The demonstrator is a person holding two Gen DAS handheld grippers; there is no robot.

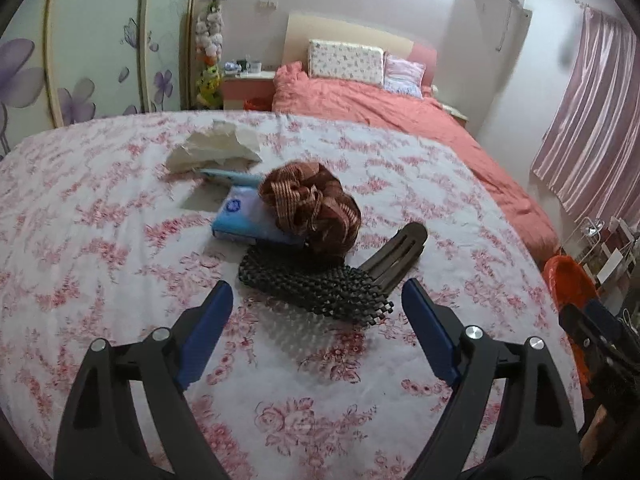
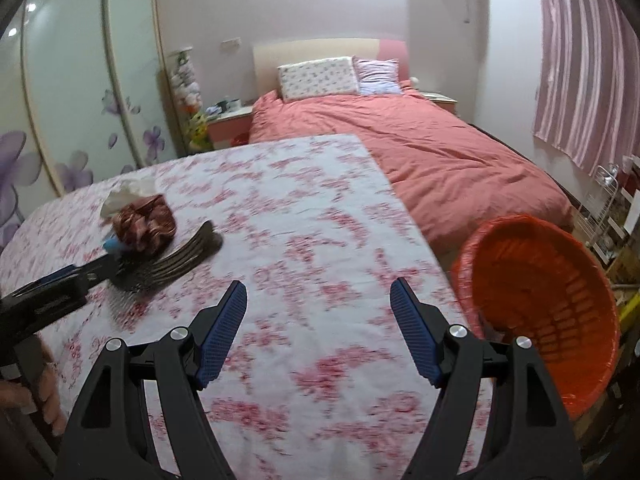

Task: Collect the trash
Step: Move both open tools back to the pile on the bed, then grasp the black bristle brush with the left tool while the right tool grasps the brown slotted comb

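Observation:
On the floral tablecloth (image 1: 100,240) lie a crumpled white tissue (image 1: 216,148), a light blue tissue pack (image 1: 240,220), a brown ruffled puff (image 1: 316,204), a black woven mesh piece (image 1: 312,284) and a dark slatted item (image 1: 396,252). My left gripper (image 1: 317,289) is open just in front of the black mesh, nothing between its fingers. My right gripper (image 2: 319,286) is open over bare cloth, right of the pile. An orange lined basket (image 2: 540,300) stands off the table's right edge. The puff (image 2: 144,228) and the left gripper (image 2: 60,280) show at the left of the right wrist view.
Behind the table is a bed with a coral cover (image 2: 420,152) and pillows. A flowered wardrobe (image 1: 80,60) stands left, striped pink curtains (image 1: 592,128) right. A wire rack (image 2: 604,208) sits beyond the basket. A hand (image 2: 44,396) holds the left gripper's handle.

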